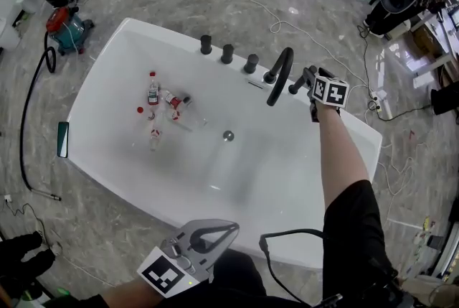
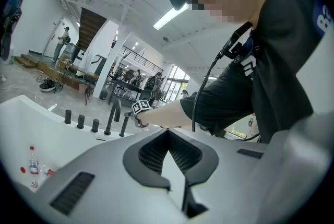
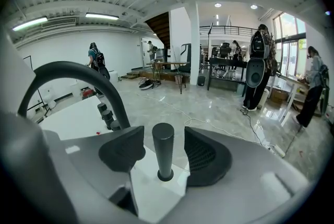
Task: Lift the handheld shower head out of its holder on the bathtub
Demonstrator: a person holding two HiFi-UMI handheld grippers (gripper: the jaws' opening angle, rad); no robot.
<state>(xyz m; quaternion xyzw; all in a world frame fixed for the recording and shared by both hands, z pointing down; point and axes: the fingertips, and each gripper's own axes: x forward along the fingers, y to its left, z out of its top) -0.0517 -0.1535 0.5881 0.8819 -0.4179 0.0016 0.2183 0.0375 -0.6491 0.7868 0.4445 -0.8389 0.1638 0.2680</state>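
Note:
The handheld shower head (image 1: 295,86) is a slim black cylinder standing upright in its holder on the far rim of the white bathtub (image 1: 129,30), just right of the arched black spout (image 1: 281,73). My right gripper (image 1: 305,78) is open around it. In the right gripper view the shower head (image 3: 163,150) stands between the two pads (image 3: 122,150), with a gap on each side. My left gripper (image 1: 235,226) is shut on nothing, low over the tub's near rim. Its tips (image 2: 168,131) point across the tub.
Three black knobs (image 1: 227,53) line the rim left of the spout. Small bottles and red caps (image 1: 153,90) lie in the tub near the drain (image 1: 228,135). A red and teal vacuum (image 1: 64,23) with a black hose (image 1: 29,105) stands left; cables cross the floor at right.

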